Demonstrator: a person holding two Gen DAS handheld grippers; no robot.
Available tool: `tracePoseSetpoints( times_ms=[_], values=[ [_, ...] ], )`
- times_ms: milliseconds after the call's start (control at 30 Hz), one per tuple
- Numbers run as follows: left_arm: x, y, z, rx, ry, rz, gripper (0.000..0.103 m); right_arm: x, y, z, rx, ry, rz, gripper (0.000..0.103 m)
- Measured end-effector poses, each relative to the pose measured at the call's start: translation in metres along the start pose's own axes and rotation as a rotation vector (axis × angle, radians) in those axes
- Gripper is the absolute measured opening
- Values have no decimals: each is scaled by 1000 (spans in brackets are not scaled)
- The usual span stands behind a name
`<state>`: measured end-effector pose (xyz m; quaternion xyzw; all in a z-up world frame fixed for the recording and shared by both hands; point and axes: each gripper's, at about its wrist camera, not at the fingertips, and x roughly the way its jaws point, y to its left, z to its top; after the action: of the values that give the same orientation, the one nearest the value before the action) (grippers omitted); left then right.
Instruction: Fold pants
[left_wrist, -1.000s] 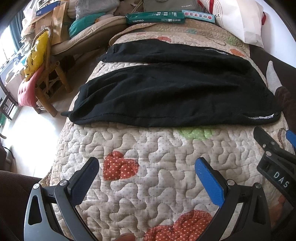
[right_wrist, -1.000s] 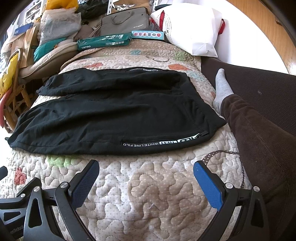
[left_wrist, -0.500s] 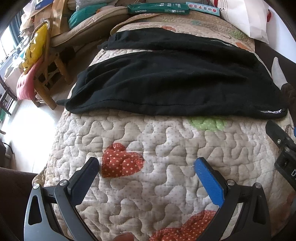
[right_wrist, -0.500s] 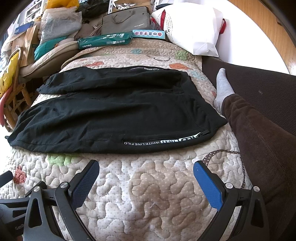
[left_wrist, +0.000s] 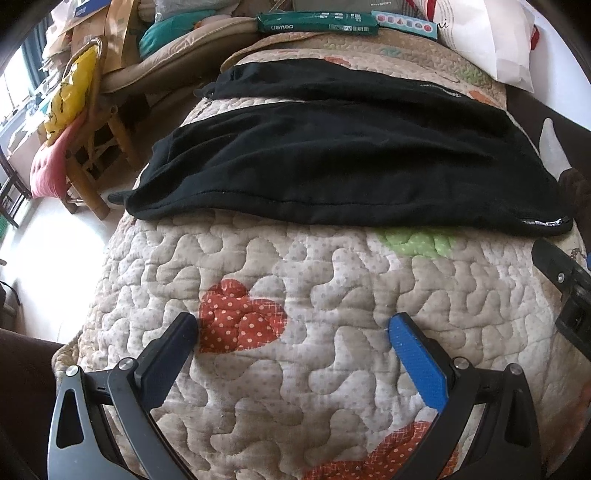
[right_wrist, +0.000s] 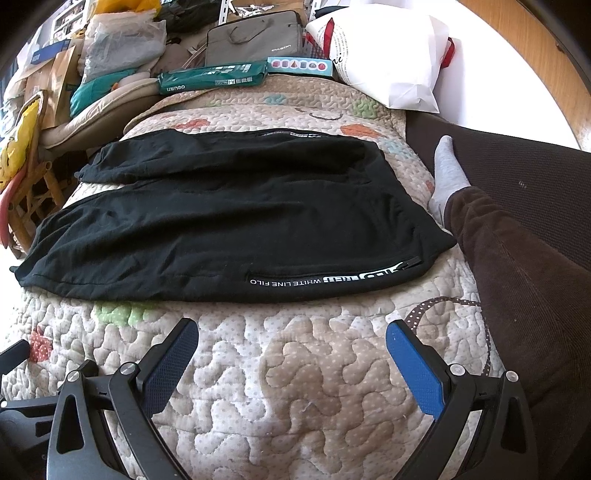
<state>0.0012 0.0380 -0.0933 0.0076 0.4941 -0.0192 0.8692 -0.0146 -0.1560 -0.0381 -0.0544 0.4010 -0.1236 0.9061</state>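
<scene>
Lying flat across the quilted bed (right_wrist: 295, 369), the black pants (right_wrist: 236, 229) spread both legs leftward. Left tool (left_wrist: 293, 332) and right tool (right_wrist: 291, 338) hover nearside, both spread wide, holding nothing.

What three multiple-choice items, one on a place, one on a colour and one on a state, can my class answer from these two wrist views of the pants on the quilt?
1. Where do the black pants lie?
A. on the floor
B. spread on the quilt
C. over a chair

2. What colour is the heart patch on the quilt between the left gripper's fingers?
A. red with pale dots
B. green
C. plain blue

3. How does the right gripper stand?
A. shut on the pants
B. shut on nothing
C. open, short of the pants

Answers: 1 B, both legs lie flat on the quilt. 2 A, the dotted red patch shows in the left wrist view. 3 C, its fingers stand wide apart with bare quilt between them and the pants' near edge.
</scene>
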Motion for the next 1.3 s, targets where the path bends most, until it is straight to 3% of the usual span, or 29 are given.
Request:
tracePoseSetpoints(
  times_ms=[367,567,767,1000,1300],
  values=[
    [-11,5,5,0,15,-42,102,-4,-1,2,9,-6,7,103],
    [-57,22,40,-13,-117,-87,99,-14,-16,19,76,-20,63,103],
    [-77,43,97,57,-210,-62,99,-21,-37,64,107,16,220,103],
    [-66,75,165,-14,-225,-108,99,-6,-72,142,12,-12,176,103],
    [-7,84,232,79,-180,-57,99,79,-120,236,11,69,225,93]
  ],
)
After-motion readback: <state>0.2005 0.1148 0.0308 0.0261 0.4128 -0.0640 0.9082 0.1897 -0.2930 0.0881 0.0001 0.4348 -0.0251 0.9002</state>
